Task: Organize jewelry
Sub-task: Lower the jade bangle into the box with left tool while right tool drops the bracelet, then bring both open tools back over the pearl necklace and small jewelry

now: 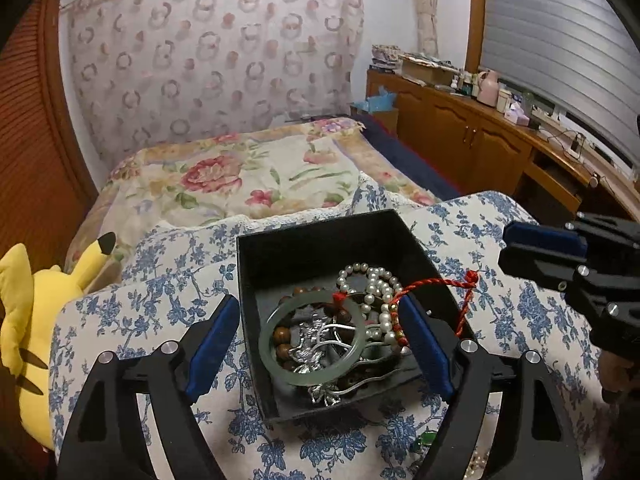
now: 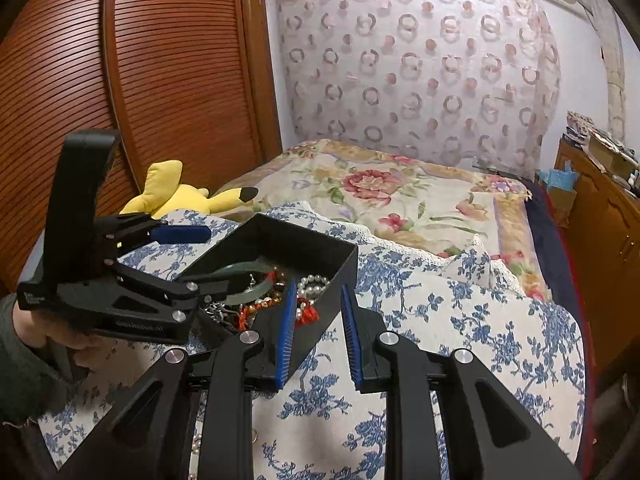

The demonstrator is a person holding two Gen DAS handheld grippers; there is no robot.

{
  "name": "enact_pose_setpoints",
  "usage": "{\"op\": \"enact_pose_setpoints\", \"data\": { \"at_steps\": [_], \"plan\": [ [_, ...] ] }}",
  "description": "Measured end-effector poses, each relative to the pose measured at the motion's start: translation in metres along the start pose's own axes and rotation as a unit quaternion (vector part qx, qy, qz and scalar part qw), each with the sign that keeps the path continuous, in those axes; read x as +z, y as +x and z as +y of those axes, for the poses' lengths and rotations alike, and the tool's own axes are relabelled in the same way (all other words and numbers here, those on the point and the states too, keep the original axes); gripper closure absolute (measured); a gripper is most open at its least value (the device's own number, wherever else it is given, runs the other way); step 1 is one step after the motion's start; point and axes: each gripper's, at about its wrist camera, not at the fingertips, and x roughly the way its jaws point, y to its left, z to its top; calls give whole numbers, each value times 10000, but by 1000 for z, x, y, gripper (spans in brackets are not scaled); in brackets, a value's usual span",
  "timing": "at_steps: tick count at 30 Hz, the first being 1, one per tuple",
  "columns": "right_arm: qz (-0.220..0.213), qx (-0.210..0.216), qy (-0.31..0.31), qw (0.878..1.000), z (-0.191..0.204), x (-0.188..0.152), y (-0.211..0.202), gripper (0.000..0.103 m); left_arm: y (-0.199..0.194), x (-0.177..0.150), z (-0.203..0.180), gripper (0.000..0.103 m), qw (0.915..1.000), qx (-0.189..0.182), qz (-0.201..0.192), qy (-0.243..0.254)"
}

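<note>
A black open box (image 1: pixel 256 272) sits on a blue-floral cloth. It holds a pale green jade bangle (image 1: pixel 268 354), a pearl strand (image 1: pixel 378 292), brown wooden beads (image 1: pixel 280 336), a silver piece (image 1: pixel 312 344) and a red cord (image 1: pixel 436 283) draped over its right wall. My left gripper (image 1: pixel 320 340) is open, its fingers straddling the box's left wall and contents. My right gripper (image 2: pixel 318 326) is open and empty at the box's near right corner (image 2: pixel 340 268); it also shows in the left wrist view (image 1: pixel 540 248). The left gripper shows in the right wrist view (image 2: pixel 188 256).
A yellow Pikachu plush (image 1: pixel 36 308) lies at the left by a wooden louvred wardrobe (image 2: pixel 160 80). A floral bedspread (image 1: pixel 240 176) lies behind the box. A cluttered wooden sideboard (image 1: pixel 480 132) runs along the right. Small loose pearls and a green item (image 1: pixel 428 438) lie on the cloth near me.
</note>
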Motion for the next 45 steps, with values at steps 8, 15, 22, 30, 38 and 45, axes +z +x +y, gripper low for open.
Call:
{"op": "enact_pose_setpoints", "data": {
  "at_steps": [8, 15, 22, 30, 38, 45],
  "plan": [
    [74, -14, 44, 10000, 12, -28, -23, 78, -32, -16, 0, 21, 9998, -72, -167, -57],
    [287, -30, 63, 9996, 24, -56, -31, 78, -59, -49, 1, 19, 9998, -57, -160, -123],
    [506, 16, 214, 9985, 34, -88, -40, 78, -72, -85, 2, 18, 9996, -90, -18, -253],
    [861, 124, 33, 9962, 54, -107, -31, 78, -80, -116, -1, 18, 9993, -70, 112, -342],
    [1155, 93, -351, 9926, 71, -109, -15, 78, -87, -134, -3, 18, 9991, -55, 195, -360],
    [1222, 196, -398, 9915, 73, -108, -9, 79, -90, -139, -10, 18, 9991, -82, 197, -362]
  ]
}}
